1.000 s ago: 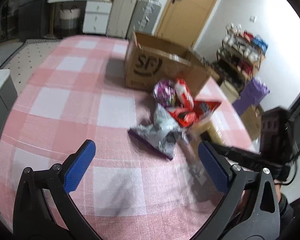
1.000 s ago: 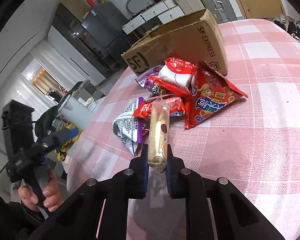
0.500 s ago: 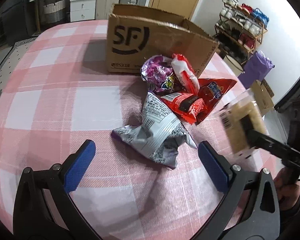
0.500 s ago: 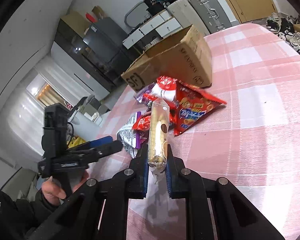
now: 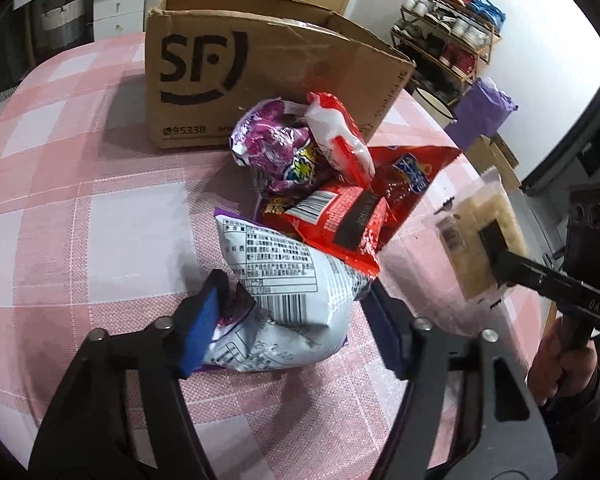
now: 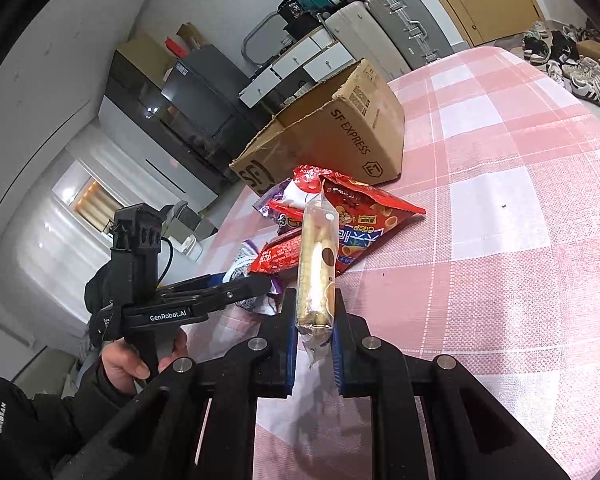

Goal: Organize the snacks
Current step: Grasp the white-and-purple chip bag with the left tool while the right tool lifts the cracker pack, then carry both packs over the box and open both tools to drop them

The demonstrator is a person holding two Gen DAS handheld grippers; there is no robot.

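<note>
The fingers (image 5: 204, 320) of our left gripper (image 5: 296, 320) straddle the silver snack bag (image 5: 284, 280) on the pink checked tabletop (image 5: 100, 220), spread to either side and not yet pinching it; we cannot tell whether the pads touch the film. The fingers of our right gripper (image 6: 314, 320) are clamped on a clear biscuit pack (image 6: 316, 268), held upright above the tabletop.

For this step we should close slowly on the bag's crumpled lower end, catching film rather than air, then lift straight up so it clears the red packets (image 5: 340, 224) at its 1 o'clock. The open cardboard box (image 5: 260, 76), at 12 o'clock beyond the pile, looks the likely destination. We keep the right gripper clear at 3 o'clock.
</note>
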